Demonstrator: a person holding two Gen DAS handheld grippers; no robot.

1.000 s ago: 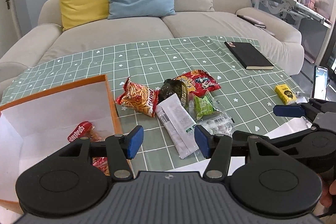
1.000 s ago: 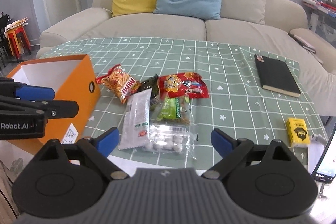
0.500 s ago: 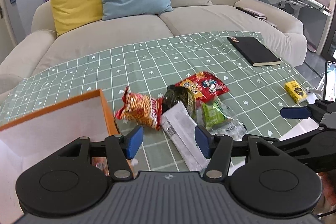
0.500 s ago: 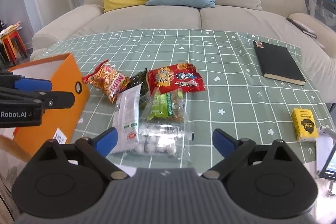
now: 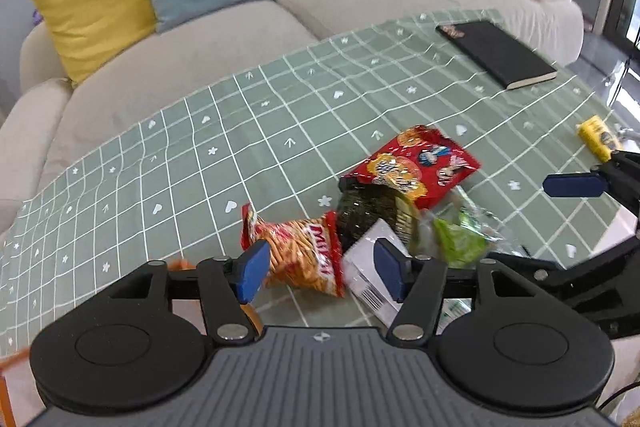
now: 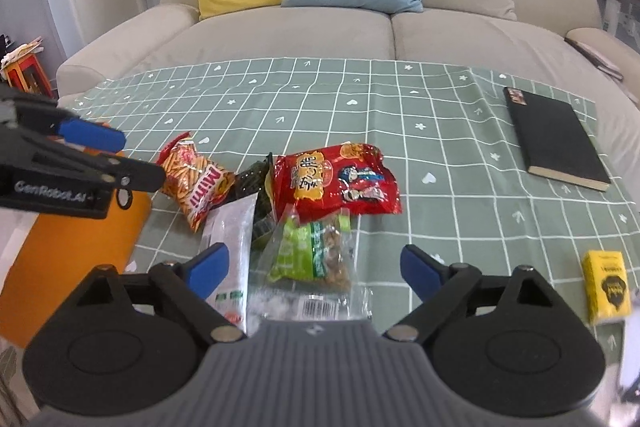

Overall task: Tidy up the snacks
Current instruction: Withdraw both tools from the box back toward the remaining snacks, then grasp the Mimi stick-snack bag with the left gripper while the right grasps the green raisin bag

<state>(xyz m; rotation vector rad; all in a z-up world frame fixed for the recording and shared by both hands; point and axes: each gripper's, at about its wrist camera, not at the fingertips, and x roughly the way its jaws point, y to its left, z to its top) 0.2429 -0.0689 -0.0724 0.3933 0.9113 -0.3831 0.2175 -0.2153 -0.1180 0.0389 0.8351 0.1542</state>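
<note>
Snacks heaped in 1 loose pile at the centre of the green checked desk, probably so either gripper can reach them; orange stick-snack bag lying flat in the lower middle of the left wrist view, touching a dark seaweed pack and a white packet; red cartoon bag partly over the seaweed pack, green nut pouch just below it. Left gripper released, blue pads spread to either side of the stick-snack bag, seemingly lined up to take it, not yet touching. Right gripper also released, wide apart, hovering over the green pouch, holding nothing. Orange box at lower left of the right wrist view, beside the pile, likely the destination. Black notebook and yellow carton well apart at right, outside the heap.
</note>
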